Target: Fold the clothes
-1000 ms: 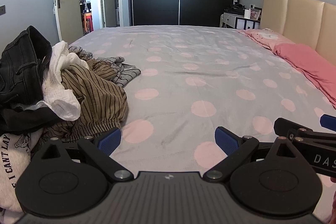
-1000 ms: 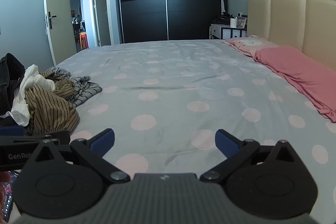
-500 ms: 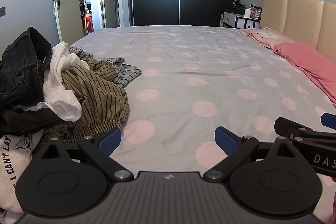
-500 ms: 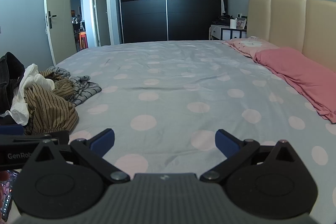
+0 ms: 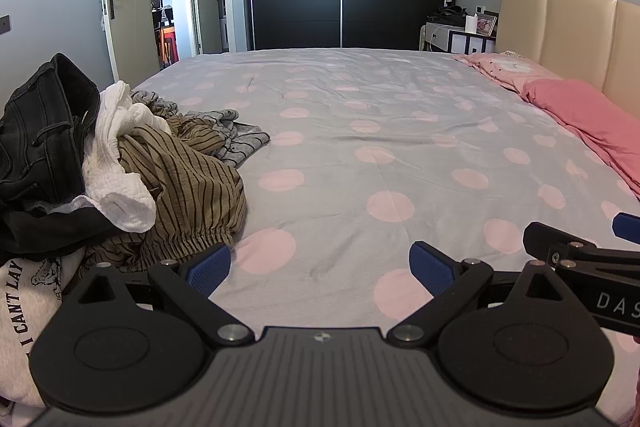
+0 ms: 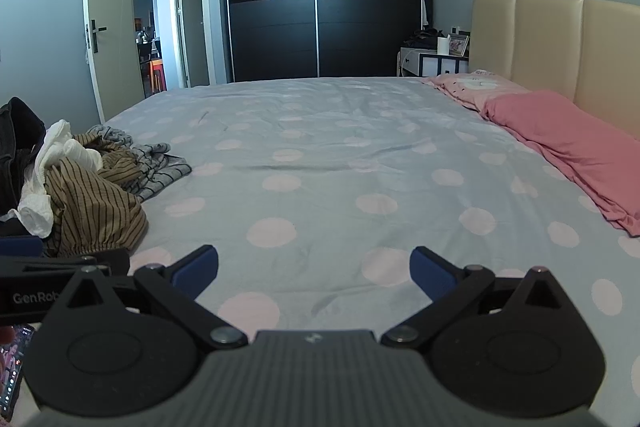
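- Bed (image 5: 360, 131): you've barely shifted over the last second, nothing picked, folding not started.
- Clothes pile (image 5: 120, 167) sits far left on bed, striped brown garment (image 5: 192, 187) on top, nearest.
- Pink pillows (image 6: 560, 143) far right, no obstruction.
- Left tool (image 5: 320, 263), right tool (image 6: 314, 267): both spread apart, empty.

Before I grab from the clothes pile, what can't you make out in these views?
- White printed top, left wrist view: cut off by the left edge and the left gripper body; print partly readable.
- Black garment: buried under the white cloth.
- Right gripper view: pile's near part hidden behind the other gripper.
- Nightstand items: too small.
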